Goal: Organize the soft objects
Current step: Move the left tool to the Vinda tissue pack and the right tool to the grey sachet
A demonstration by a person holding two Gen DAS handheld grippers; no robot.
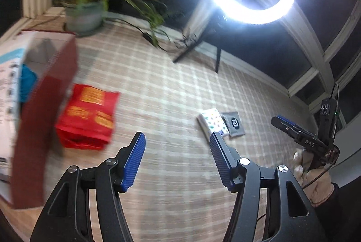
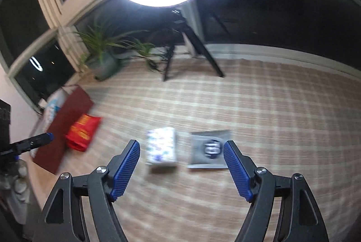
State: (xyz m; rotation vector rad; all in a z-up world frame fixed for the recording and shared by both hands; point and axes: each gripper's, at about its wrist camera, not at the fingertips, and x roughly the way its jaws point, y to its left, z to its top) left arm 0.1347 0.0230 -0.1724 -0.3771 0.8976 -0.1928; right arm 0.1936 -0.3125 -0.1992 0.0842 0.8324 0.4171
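The right gripper (image 2: 181, 171) has its jaws apart and empty, aimed down at the checked cloth (image 2: 259, 111); just beyond its tips lie a dotted tissue pack (image 2: 161, 146) and, to its right, a grey pouch (image 2: 209, 149), near each other but not touching; I judge the tissue pack the likelier pick, best taken across its short sides with the pads low. The left gripper (image 1: 178, 160) is likewise open and holds nothing. Far left stands an open box (image 1: 48, 93) with something blue inside, a red bag (image 1: 88, 115) beside it; the cloth between is bare, so the carry leftward looks unobstructed; the lamp stand (image 2: 194, 50) and plant (image 2: 103, 61) keep well back.
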